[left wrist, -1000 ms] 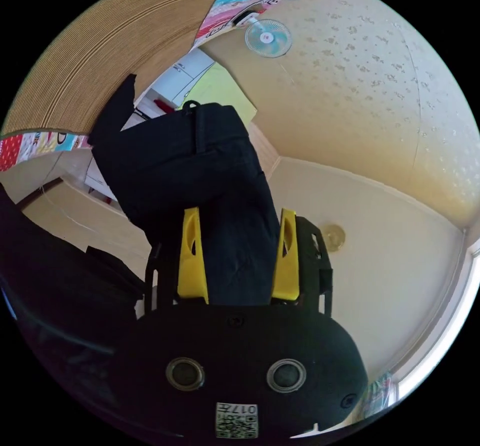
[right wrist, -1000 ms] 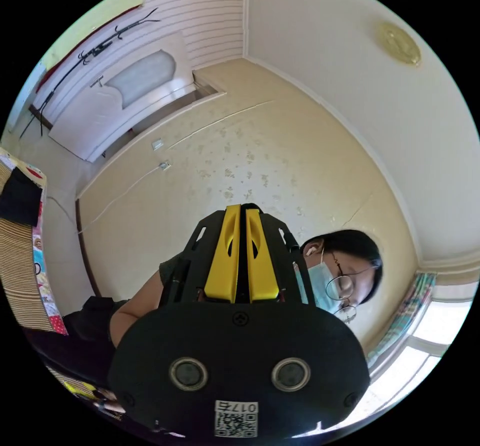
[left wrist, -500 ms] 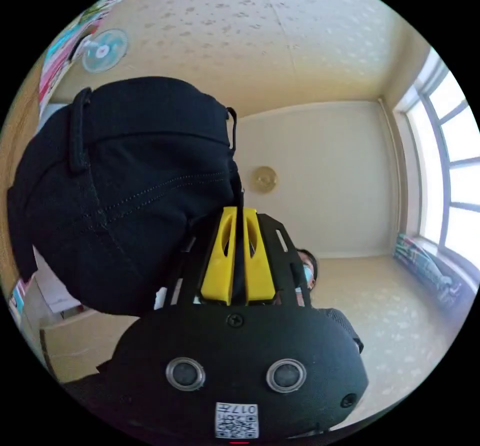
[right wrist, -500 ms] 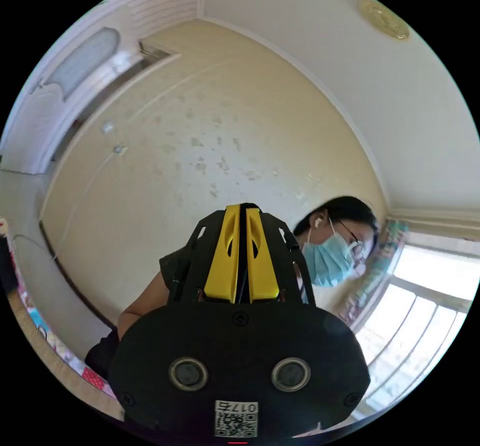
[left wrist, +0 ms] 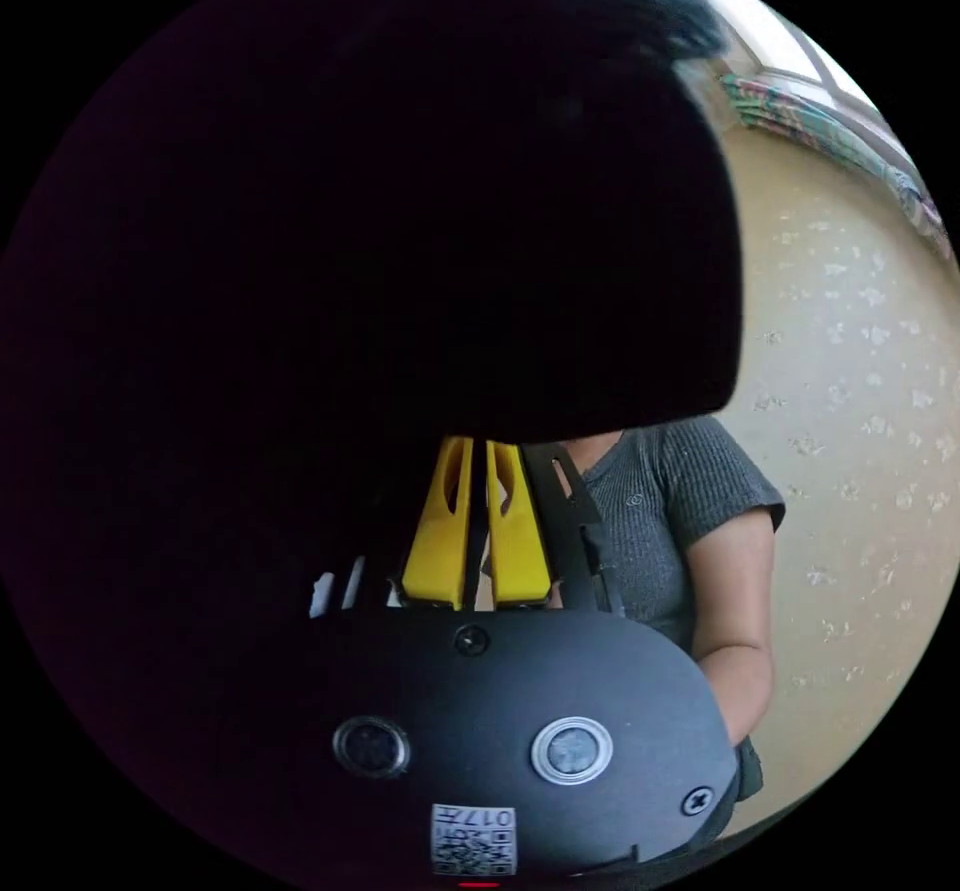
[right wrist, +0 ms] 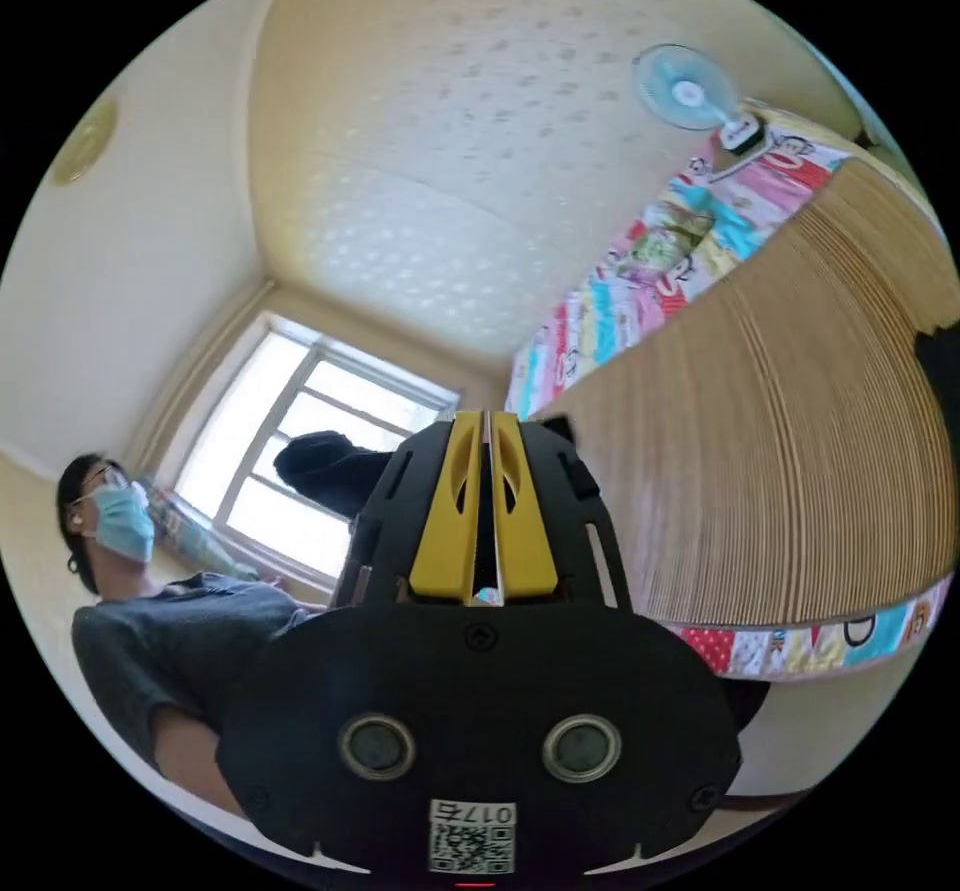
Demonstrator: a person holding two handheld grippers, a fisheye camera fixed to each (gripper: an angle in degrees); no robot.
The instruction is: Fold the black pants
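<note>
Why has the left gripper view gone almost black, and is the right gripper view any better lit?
In the left gripper view the black pants hang close over the lens, a dark featureless mass; past their edge the person's grey top and the wall are evenly lit. The right gripper view is bright, though the window blows out to white and the fisheye bends the striped mat.

Matt black cloth pants (left wrist: 400, 211); ribbed woven mat (right wrist: 800, 431); glossy yellow plastic gripper (right wrist: 485, 431)
</note>
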